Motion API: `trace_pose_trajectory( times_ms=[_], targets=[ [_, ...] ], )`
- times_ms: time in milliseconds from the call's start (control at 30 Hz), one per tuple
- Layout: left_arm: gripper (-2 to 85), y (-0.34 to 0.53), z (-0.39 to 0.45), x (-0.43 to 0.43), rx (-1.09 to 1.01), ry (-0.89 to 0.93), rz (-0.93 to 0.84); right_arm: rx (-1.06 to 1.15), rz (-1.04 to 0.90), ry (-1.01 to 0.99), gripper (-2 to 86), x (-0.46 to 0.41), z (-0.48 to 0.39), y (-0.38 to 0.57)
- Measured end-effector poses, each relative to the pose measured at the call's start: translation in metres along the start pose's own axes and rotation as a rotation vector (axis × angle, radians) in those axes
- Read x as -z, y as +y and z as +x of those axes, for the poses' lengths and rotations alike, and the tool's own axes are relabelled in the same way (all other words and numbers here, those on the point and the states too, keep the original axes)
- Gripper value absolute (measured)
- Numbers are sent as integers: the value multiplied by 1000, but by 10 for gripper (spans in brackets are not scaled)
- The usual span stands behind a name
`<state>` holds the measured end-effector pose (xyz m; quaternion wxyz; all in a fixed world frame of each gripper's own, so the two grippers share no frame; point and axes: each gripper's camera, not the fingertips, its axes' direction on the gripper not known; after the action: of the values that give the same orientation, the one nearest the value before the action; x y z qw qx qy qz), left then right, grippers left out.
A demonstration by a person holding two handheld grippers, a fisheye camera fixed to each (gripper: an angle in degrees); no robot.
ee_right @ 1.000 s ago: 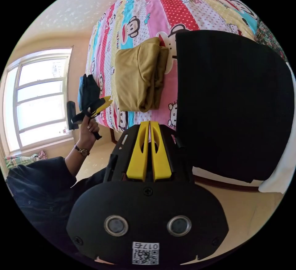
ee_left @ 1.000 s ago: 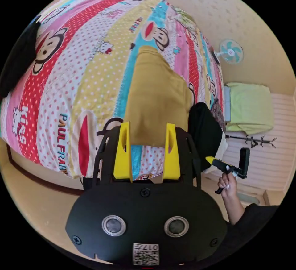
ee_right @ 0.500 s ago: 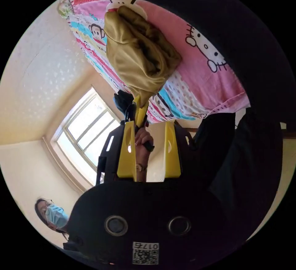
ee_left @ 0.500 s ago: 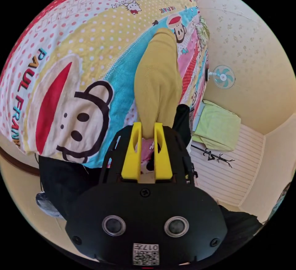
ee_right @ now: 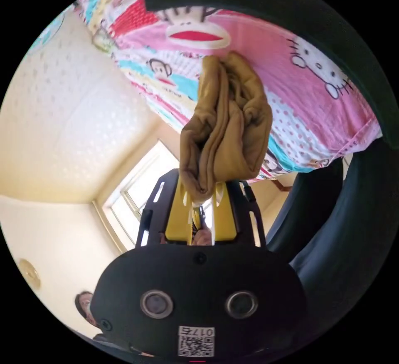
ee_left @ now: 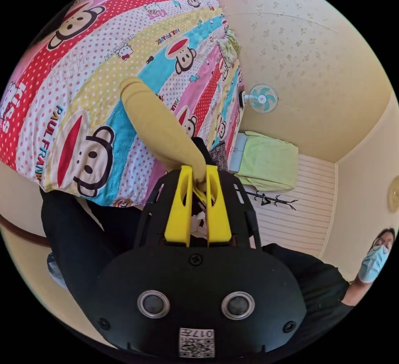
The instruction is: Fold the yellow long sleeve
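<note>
The yellow long sleeve (ee_left: 158, 127) is a folded mustard bundle, held up off the cartoon-print bed sheet (ee_left: 83, 68). In the left gripper view its near edge runs into my left gripper (ee_left: 198, 174), whose yellow jaws are shut on the cloth. In the right gripper view the yellow long sleeve (ee_right: 228, 127) hangs bunched in thick folds, and my right gripper (ee_right: 201, 191) is shut on its lower end. The sheet (ee_right: 291, 102) lies behind it.
A black garment (ee_right: 341, 231) drapes over the bed's edge at the right of the right gripper view. A fan (ee_left: 260, 98), a green-covered stand (ee_left: 266, 160) and a masked person (ee_left: 374, 256) stand by the wall. A window (ee_right: 133, 197) lies behind the right gripper.
Both grippers closed on the yellow long sleeve: the left narrowed from wide open to shut, the right opened half a second ago and then shut. The bundle is lifted off the bed.
</note>
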<state>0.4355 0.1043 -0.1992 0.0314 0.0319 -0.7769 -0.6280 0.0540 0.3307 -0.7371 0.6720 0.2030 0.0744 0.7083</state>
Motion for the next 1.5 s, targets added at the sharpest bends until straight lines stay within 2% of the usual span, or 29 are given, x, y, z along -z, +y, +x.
trace_pose_trajectory(
  times_ms=[100, 233, 367, 533, 600, 733, 833, 933, 967, 1033, 1067, 1100, 1133, 1200, 1267, 1400, 1500],
  targets=[
    [55, 11, 24, 59, -104, 42, 12, 211, -161, 197, 69, -39, -54, 28],
    [55, 34, 26, 138, -109, 102, 77, 459, -437, 449, 61, -143, -88, 68],
    [54, 54, -1, 253, -76, 128, 244, 535, -590, 497, 58, -263, -79, 95],
    [54, 67, -16, 414, -133, 112, 513, 668, -786, 458, 57, -480, -81, 148],
    [54, 71, -6, 488, -204, 74, 632, 745, -829, 423, 57, -545, -90, 173],
    [55, 72, -1, 563, -274, -17, 762, 892, -875, 358, 60, -670, -96, 219],
    [56, 53, -35, 589, -221, -52, 798, 894, -857, 412, 63, -743, -67, 222],
    [61, 19, -108, 580, -44, -88, 762, 831, -795, 546, 68, -801, -4, 195],
    [64, 2, -143, 565, 27, -112, 711, 816, -773, 583, 69, -810, 11, 186],
    [81, -26, -199, 528, 106, -151, 580, 739, -712, 784, 66, -827, 86, 151],
    [93, -38, -239, 497, 204, -160, 465, 702, -716, 843, 64, -827, 107, 143],
    [99, -38, -271, 468, 318, -116, 384, 604, -716, 945, 60, -819, 144, 130],
    [99, -35, -282, 455, 343, -77, 370, 555, -707, 966, 54, -802, 169, 126],
    [87, -17, -303, 414, 335, 30, 353, 566, -701, 944, 37, -769, 190, 132],
    [70, -10, -310, 385, 350, 27, 268, 565, -691, 1012, 22, -731, 206, 140],
    [41, -29, -306, 347, 273, -97, 69, 577, -548, 1244, 10, -622, 218, 171],
    [13, -71, -287, 346, 160, -172, 21, 564, -330, 1284, 7, -545, 197, 202]
  ],
)
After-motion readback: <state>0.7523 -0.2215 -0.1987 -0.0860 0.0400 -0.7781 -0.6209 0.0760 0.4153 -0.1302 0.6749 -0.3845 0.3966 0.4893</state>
